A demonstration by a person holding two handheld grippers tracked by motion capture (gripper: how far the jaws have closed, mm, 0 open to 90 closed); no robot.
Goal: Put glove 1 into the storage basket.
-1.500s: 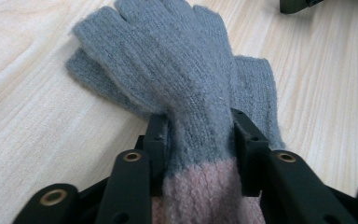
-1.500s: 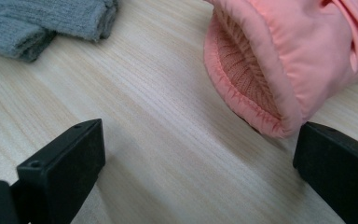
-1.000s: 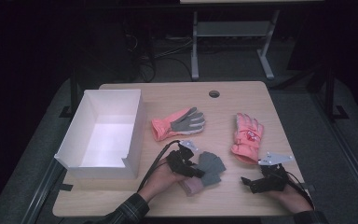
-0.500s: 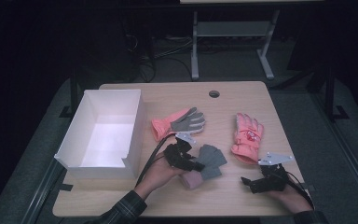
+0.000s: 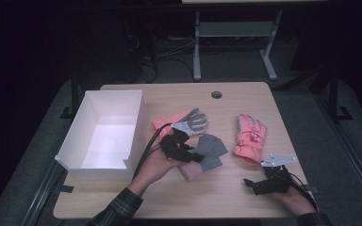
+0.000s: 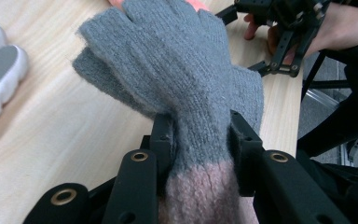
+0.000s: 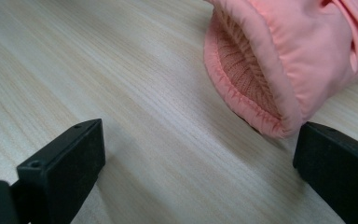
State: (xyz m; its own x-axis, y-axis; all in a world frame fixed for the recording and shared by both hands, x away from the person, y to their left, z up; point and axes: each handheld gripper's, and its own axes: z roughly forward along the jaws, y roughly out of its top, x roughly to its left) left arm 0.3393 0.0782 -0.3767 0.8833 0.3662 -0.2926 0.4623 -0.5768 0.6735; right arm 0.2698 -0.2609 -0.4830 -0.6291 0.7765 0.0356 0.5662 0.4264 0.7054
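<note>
our left gripper (image 6: 199, 140) clamps the grey knitted glove with pink cuff (image 6: 177, 84); our right gripper (image 7: 196, 154) gapes, empty, beside the padded pink glove (image 7: 298, 51).

A lab or test workspace is suggested: a plain wooden table (image 5: 136, 197) with a cable hole (image 5: 216, 94) is set on grey carpet, cables (image 5: 169, 66) are left loose on the floor beyond, and a metal-legged bench (image 5: 235, 33) stands in dark surroundings.
</note>
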